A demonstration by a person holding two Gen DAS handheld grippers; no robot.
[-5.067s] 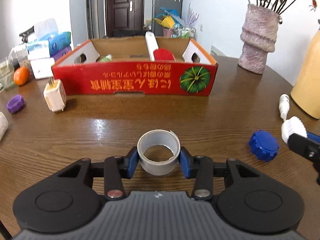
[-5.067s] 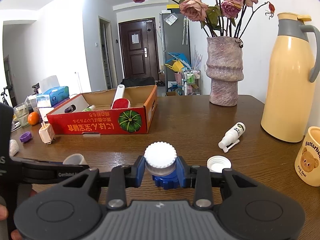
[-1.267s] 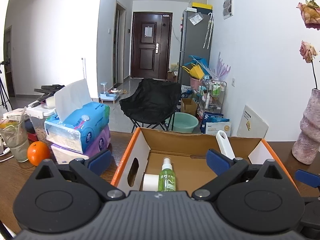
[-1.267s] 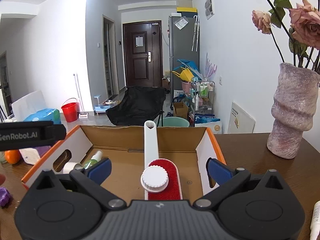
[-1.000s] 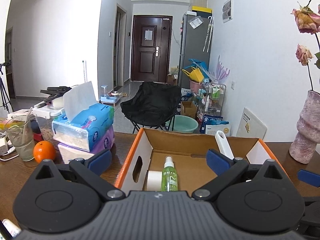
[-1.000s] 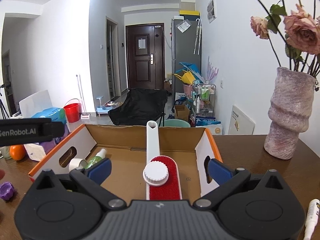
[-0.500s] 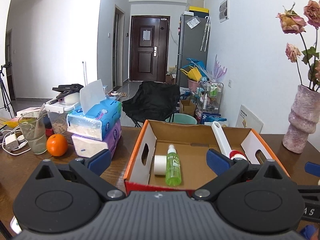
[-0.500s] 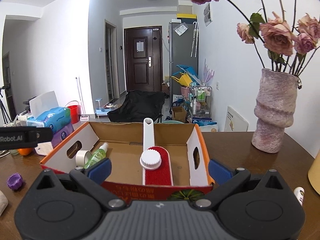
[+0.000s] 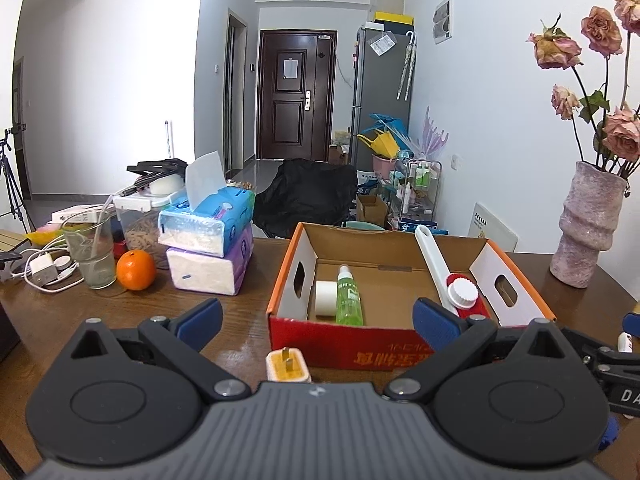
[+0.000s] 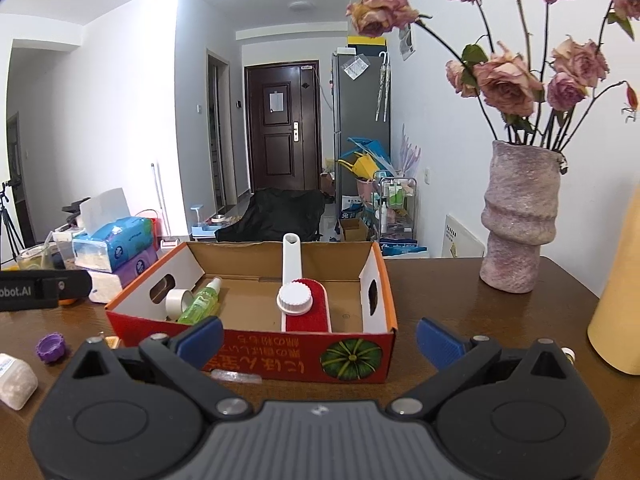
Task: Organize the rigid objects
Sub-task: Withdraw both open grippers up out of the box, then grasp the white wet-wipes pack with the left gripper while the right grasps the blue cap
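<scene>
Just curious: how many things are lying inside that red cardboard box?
4: tape roll and green spray bottle by the left wall, white-handled brush right of centre, white cap on it. More could be hidden.

One box (image 10: 256,350), one tape roll (image 10: 176,301), one spray bottle (image 10: 200,304), perhaps two caps (image 10: 293,299), one brush (image 10: 308,320)

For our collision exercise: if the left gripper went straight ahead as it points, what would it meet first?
Probably the near red wall of the cardboard box, though the small white plug adapter lies nearer and lower; depth is unclear.
</scene>
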